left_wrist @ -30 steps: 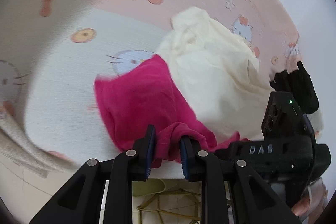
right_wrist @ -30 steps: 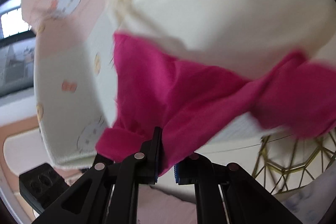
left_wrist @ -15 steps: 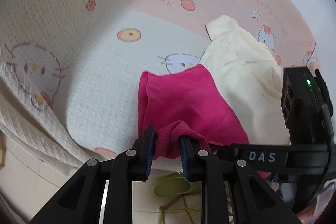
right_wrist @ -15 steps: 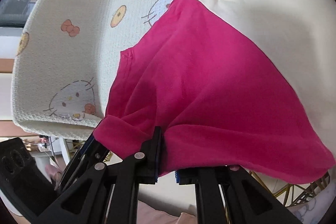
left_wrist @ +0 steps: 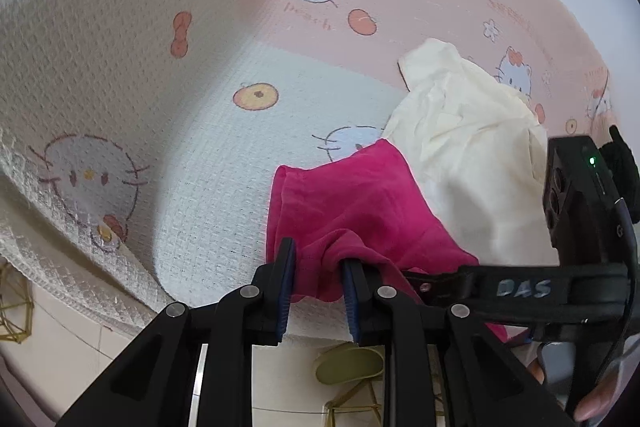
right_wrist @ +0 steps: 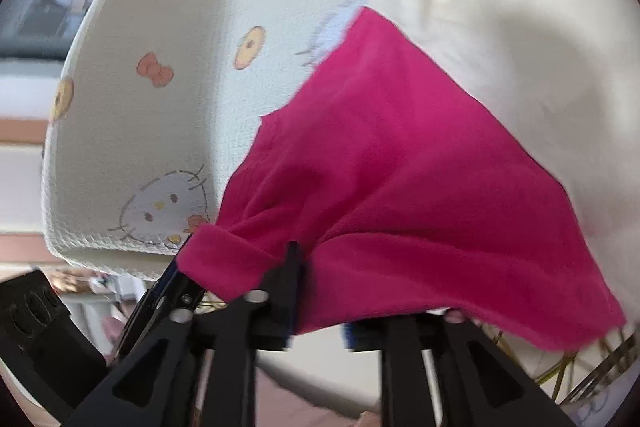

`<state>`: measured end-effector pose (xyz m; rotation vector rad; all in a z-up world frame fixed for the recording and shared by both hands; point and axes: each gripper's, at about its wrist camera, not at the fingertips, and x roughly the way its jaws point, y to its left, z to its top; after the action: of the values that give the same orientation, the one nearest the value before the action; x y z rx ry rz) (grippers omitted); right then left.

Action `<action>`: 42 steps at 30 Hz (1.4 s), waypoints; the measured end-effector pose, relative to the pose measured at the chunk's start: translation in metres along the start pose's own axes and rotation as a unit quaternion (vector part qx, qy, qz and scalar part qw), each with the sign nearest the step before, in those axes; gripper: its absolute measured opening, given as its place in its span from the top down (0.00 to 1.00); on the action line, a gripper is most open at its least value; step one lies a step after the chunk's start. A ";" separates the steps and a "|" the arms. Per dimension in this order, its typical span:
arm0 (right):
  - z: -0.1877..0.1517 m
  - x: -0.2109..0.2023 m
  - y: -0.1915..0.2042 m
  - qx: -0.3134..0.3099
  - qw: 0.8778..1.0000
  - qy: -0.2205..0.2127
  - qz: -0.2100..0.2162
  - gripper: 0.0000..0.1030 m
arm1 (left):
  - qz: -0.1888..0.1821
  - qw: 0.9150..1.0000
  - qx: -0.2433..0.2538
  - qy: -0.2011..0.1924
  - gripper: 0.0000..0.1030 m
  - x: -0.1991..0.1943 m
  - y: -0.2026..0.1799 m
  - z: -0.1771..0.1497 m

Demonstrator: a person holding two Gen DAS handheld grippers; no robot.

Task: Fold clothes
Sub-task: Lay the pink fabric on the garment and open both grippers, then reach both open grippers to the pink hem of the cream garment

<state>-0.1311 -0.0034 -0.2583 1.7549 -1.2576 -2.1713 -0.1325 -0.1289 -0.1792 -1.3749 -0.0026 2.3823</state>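
Note:
A bright pink garment (left_wrist: 352,203) lies on the cartoon-cat mat (left_wrist: 200,155), its far corner resting against a crumpled cream garment (left_wrist: 472,147). My left gripper (left_wrist: 318,281) is shut on a bunched near edge of the pink cloth, at the mat's front edge. In the right wrist view the pink garment (right_wrist: 400,167) drapes over my right gripper (right_wrist: 322,307). Its jaws are opening: the cloth still hangs between them but the pads stand apart from it. The right finger is mostly hidden under the hem. The right gripper's black body (left_wrist: 576,211) shows at the right of the left view.
The mat's front edge (left_wrist: 132,299) drops off to a pale tiled floor. A green slipper (left_wrist: 348,367) and gold wire frames (left_wrist: 12,307) lie below. The cream garment (right_wrist: 500,7) fills the mat's right side. A person's fingertips (left_wrist: 596,403) show at bottom right.
Both grippers pulled the pink garment toward the mat's near edge, spreading it flatter off the cream one. The right jaws, earlier pinched on the hem, now stand apart.

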 end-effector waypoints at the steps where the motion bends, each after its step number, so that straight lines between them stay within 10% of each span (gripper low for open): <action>1: 0.000 -0.003 -0.006 0.010 1.000 0.000 0.005 0.54 | -0.008 1.000 -0.006 0.003 0.81 -0.002 0.000 0.001; 3: -0.002 -0.016 -0.015 0.021 1.000 -0.006 0.020 0.39 | -0.027 0.999 -0.030 0.013 0.75 -0.004 0.003 0.002; 7: -0.001 -0.049 -0.021 0.009 0.999 -0.023 0.033 0.39 | -0.060 0.990 -0.125 0.015 0.27 -0.012 0.022 0.004; 11: 0.003 -0.090 -0.015 -0.022 0.996 -0.073 0.037 0.35 | -0.090 0.978 -0.187 0.005 0.26 -0.024 0.036 0.009; 20: 0.010 -0.127 -0.018 -0.035 0.989 -0.132 0.052 0.31 | -0.069 0.989 -0.129 0.019 0.26 -0.024 0.007 0.013; 28: 0.004 -0.124 -0.067 0.038 0.989 -0.131 0.057 0.31 | -0.082 0.981 -0.162 0.072 0.26 0.001 0.006 -0.003; 42: 0.005 -0.182 -0.123 0.070 0.975 -0.207 0.044 0.31 | -0.028 0.996 -0.069 0.049 0.26 -0.015 -0.033 0.002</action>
<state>-0.0225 0.1762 -0.1937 1.2915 -1.5744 -2.5357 -0.1164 -0.1028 -0.1594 -1.5323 -0.1790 2.3043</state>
